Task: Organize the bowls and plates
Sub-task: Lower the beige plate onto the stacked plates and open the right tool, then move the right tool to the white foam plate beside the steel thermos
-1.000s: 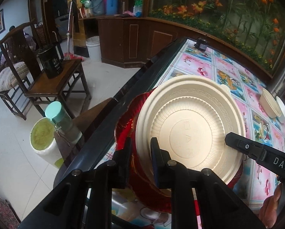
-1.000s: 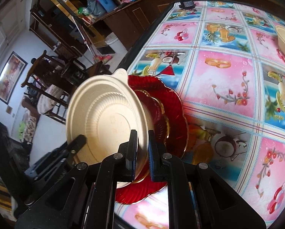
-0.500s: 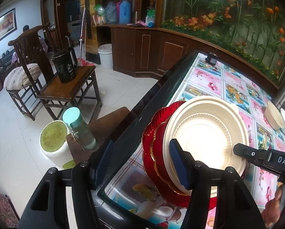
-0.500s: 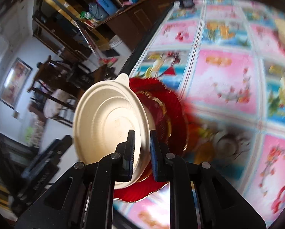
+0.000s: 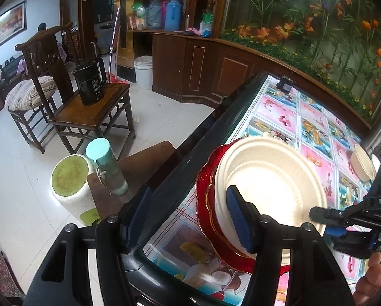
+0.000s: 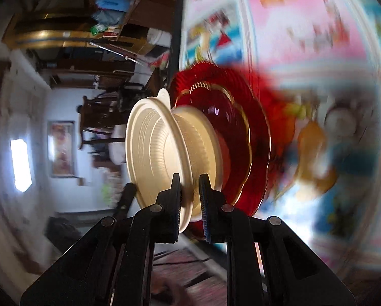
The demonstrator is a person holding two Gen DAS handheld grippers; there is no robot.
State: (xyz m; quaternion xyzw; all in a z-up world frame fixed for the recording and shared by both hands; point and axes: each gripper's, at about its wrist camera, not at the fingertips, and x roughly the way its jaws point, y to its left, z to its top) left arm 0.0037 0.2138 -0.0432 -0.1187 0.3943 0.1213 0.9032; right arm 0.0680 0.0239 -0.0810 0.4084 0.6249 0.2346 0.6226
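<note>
A cream bowl sits tilted over a stack of red glass plates near the table's left edge. My left gripper is open, its blue-padded fingers standing apart, one by the bowl's near side and one out past the table edge. From the right, my right gripper is shut on the bowl's rim. In the blurred right wrist view that gripper pinches the rim of the cream bowl, with the red plates just behind. Whether the bowl touches them, I cannot tell.
The table has a flowery picture cloth and a dark edge. More cream bowls stand at the far right. A small black device is at the far end. Beside the table are a stool with a teal bottle, a white bucket and wooden chairs.
My left gripper opened, let go of the plates' rim and drew back a little. My right gripper rolled sideways with the cream bowl still pinched in it.
</note>
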